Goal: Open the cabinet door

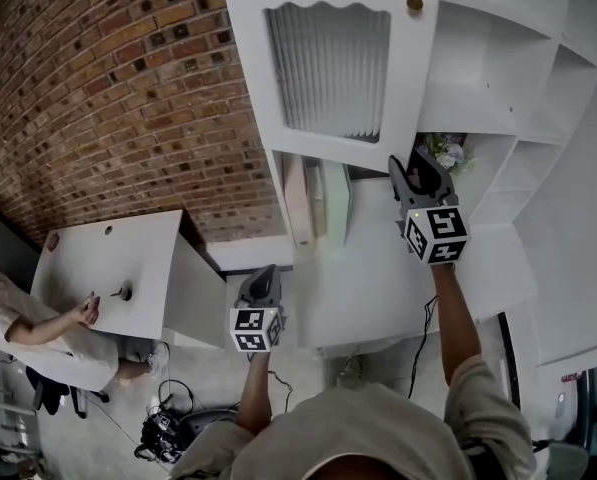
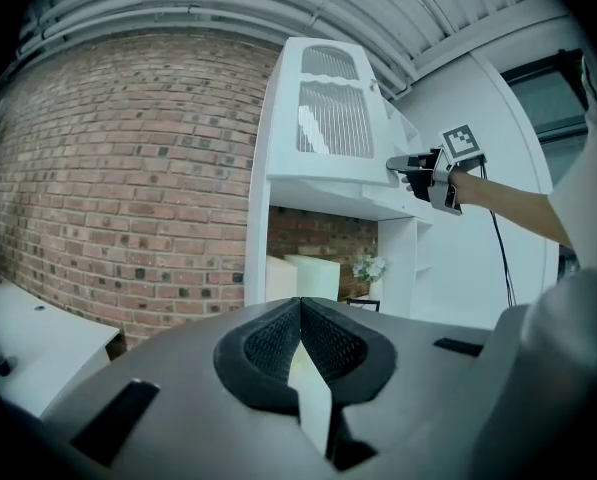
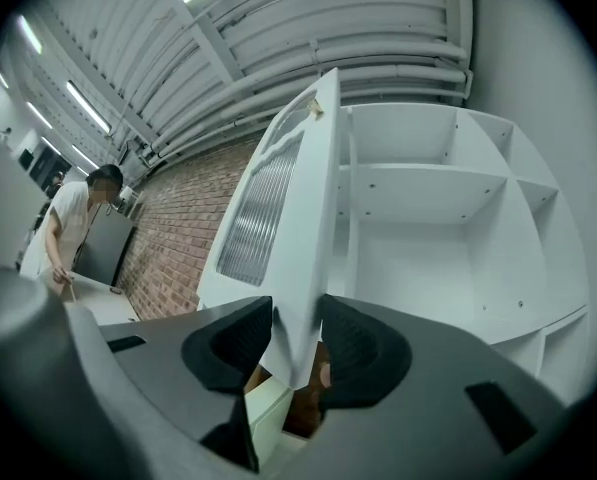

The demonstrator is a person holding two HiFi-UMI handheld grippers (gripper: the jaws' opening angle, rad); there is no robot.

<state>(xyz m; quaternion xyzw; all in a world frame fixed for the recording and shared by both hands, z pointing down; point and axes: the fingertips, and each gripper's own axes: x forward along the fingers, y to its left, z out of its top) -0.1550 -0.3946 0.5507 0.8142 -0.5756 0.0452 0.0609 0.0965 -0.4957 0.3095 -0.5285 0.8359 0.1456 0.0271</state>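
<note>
The white cabinet door (image 1: 328, 68), with a ribbed glass panel and a brass knob (image 1: 414, 3), stands swung out from the cabinet. My right gripper (image 1: 410, 163) is at the door's lower corner, and in the right gripper view the door (image 3: 288, 218) runs edge-on between the black pads (image 3: 233, 343), which touch it on both sides. Bare white shelves (image 3: 428, 198) show behind the door. My left gripper (image 1: 266, 273) hangs lower and to the left, away from the cabinet. Its pads (image 2: 268, 343) meet at the tips with nothing between them. From there the door (image 2: 330, 118) and right gripper (image 2: 393, 163) are visible.
A brick wall (image 1: 128, 88) stands behind and left of the cabinet. White boxes (image 1: 318, 198) and flowers (image 1: 446, 153) sit in the open niche under the door. A person (image 1: 38, 328) works at a white table (image 1: 148, 238) at the left. Cables (image 1: 163, 428) lie on the floor.
</note>
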